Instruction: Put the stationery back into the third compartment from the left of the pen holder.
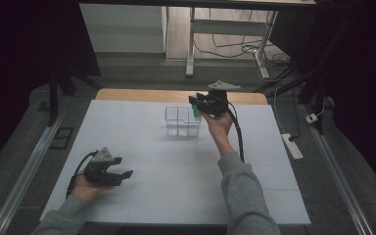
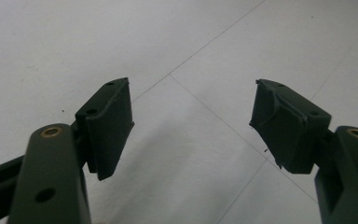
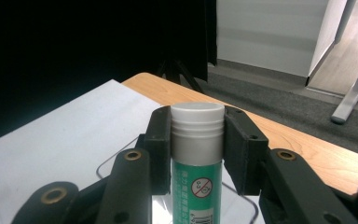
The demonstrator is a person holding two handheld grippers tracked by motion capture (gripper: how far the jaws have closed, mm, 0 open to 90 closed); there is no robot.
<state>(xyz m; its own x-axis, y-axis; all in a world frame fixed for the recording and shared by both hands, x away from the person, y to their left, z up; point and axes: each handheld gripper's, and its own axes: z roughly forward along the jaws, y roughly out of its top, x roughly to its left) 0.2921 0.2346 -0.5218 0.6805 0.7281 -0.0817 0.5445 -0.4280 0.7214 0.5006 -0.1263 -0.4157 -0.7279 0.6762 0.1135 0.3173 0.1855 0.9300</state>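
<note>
White sheeting covered the table (image 1: 142, 147). One green glue stick (image 3: 196, 158) was pinched upright in the right gripper (image 1: 201, 104), just above one clear divided bin (image 1: 182, 122), likely to be lowered in. Well nearer the person than the bin, the left gripper (image 1: 120, 169) rested spread, empty.

a white sheet (image 1: 176, 171) covered the worktop (image 1: 127, 94), whose wooden edge showed along the far side. beyond it stood a white desk frame (image 1: 191, 44) on a grey floor (image 1: 142, 73), with cables (image 1: 235, 49) trailing beneath. a white power strip (image 1: 292, 145) lay on the floor to the right.
</note>
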